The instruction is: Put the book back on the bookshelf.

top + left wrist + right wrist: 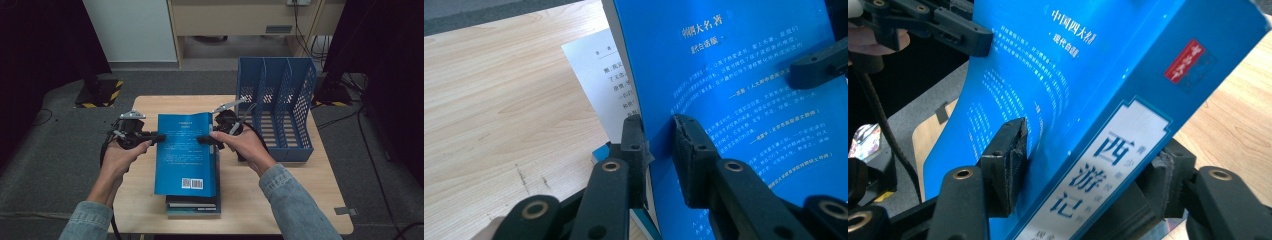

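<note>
Grip: your left gripper point(159, 136) and right gripper point(204, 140) clamp the blue book point(184, 152) by opposite edges | reason: level lift off the book stack point(193, 204) | likely destination: blue file rack point(277, 107), far right.

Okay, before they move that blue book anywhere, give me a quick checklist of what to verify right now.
1. Left gripper clamped on the blue book edge: ok.
2. Right gripper across the spine, pads pressing: ok.
3. Book lifted off the stack: top end up, bottom end cannot tell.
4. Cover alone pinched at left: cannot tell.
5. Rack slots free: ok.
6. Path to the rack over the table: ok.
</note>
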Demonstrator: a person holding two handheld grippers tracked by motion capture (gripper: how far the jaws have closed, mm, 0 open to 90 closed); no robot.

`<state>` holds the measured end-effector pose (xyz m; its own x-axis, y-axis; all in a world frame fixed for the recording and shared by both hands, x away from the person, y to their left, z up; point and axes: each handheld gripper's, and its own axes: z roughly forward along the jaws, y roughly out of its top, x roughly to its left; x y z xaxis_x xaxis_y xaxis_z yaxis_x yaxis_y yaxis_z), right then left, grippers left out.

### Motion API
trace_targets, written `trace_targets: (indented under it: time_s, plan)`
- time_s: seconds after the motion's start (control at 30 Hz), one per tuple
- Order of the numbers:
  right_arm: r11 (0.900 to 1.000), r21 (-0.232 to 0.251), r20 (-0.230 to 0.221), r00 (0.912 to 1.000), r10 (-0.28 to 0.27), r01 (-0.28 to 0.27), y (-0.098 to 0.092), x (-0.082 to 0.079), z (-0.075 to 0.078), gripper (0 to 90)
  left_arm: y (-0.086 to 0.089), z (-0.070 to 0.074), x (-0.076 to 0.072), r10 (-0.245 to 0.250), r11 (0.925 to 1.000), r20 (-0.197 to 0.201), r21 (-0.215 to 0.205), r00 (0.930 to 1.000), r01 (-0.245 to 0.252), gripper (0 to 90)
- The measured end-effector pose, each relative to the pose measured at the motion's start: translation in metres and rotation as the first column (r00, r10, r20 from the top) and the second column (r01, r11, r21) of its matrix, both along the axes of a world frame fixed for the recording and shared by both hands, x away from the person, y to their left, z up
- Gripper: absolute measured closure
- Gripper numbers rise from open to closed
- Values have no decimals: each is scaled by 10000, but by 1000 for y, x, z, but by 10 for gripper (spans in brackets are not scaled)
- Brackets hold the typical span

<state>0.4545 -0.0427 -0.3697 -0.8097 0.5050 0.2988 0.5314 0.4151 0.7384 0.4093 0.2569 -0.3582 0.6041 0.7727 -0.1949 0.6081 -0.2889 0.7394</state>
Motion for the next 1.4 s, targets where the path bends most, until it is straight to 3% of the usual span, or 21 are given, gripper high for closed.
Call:
trace_targets:
  time_s: [0.4, 0.7, 1.4]
  plan:
    - [9994, -120, 468, 9984, -327, 333, 1, 8, 25, 493, -1, 23, 8, -79, 9998, 407, 162, 9991, 72, 771]
    - [9986, -498, 981, 9951, -119, 168, 7, 15, 46, 479, 1, 29, 7, -171, 9998, 537, 77, 9984, 168, 775]
    - [9976, -578, 1447, 9890, -292, 380, 8, 15, 64, 528, -1, 41, 13, -76, 9998, 742, 164, 9972, 64, 780]
